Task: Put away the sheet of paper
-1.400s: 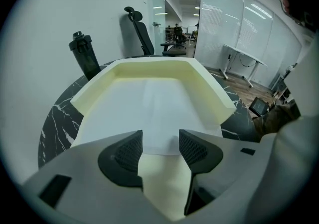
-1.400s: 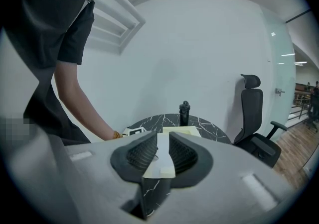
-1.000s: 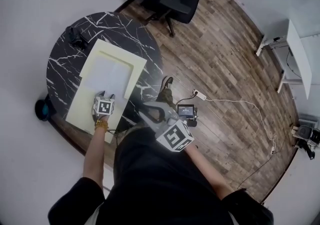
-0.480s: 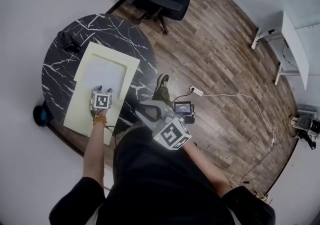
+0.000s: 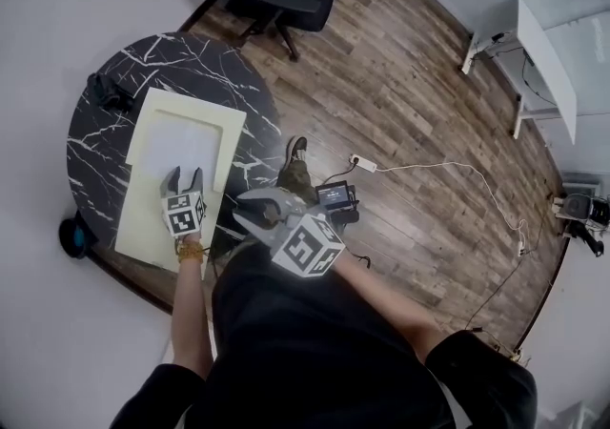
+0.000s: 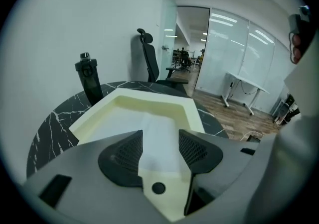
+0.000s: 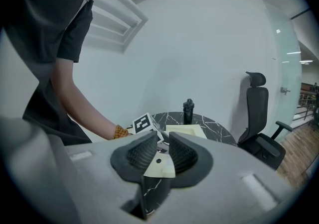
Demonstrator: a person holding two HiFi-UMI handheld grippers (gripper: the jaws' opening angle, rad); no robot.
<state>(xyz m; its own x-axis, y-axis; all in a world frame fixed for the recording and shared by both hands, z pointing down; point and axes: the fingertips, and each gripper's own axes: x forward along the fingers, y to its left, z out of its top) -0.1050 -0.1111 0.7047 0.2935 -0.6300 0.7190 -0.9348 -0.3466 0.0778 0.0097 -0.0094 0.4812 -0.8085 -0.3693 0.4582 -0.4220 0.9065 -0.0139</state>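
Sheet of paper [image 5: 181, 146] sits flat in the tray [image 5: 143, 227] on the desk [image 5: 105, 146]. My left claw [image 5: 183, 174] has backed off toward 6 o'clock, jaws spread, empty. My right claw [image 5: 246, 211] hangs off-desk at 3 o'clock, slightly parted, empty.

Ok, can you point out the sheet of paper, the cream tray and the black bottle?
sheet of paper [image 5: 183, 144]: head view, middle of the sheet.
cream tray [image 6: 197, 115]: left gripper view, its right rim.
black bottle [image 6: 88, 82]: left gripper view, its body.
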